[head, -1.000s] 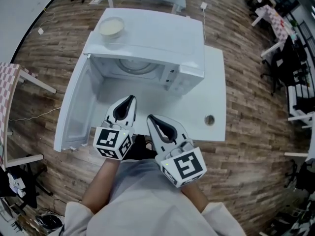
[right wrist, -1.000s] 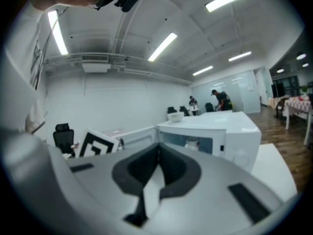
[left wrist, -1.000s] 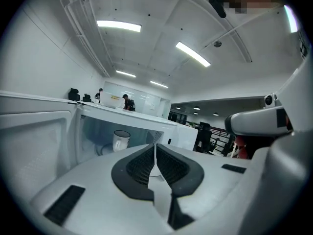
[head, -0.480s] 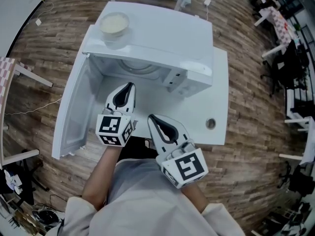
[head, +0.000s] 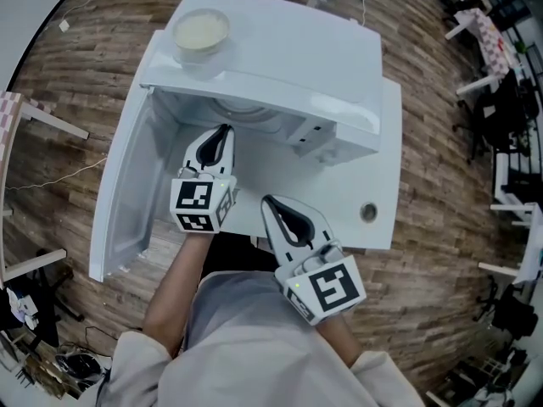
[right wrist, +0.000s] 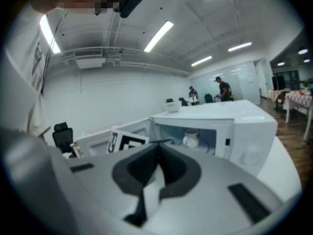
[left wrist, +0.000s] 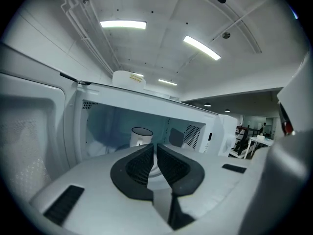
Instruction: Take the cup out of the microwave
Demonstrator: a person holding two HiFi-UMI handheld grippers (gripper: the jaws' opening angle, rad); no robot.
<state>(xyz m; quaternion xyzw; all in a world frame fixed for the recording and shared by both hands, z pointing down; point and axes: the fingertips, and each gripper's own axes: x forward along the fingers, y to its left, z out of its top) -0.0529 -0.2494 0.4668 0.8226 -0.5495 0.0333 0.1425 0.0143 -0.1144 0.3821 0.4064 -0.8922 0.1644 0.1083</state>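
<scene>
The white cup (left wrist: 141, 136) stands upright inside the open microwave (head: 280, 49), on its turntable; in the right gripper view the cup (right wrist: 190, 139) shows through the opening. In the head view the microwave's top hides it. My left gripper (head: 223, 131) points into the cavity mouth, a short way in front of the cup. Its jaws (left wrist: 155, 147) stand almost together with only a thin slit, are just starting to open, and hold nothing. My right gripper (head: 265, 200) hangs further back over the table's front, shut and empty (right wrist: 157, 148).
The microwave door (head: 127, 193) is swung wide open to the left. A cream bowl (head: 201, 30) sits on the microwave's top. The white table (head: 377, 176) has a round cable hole (head: 367, 213) at the right. Wooden floor, chairs and desks lie around.
My left gripper has moved forward toward the microwave opening. The right gripper has shifted slightly forward too. The cup has not moved.
</scene>
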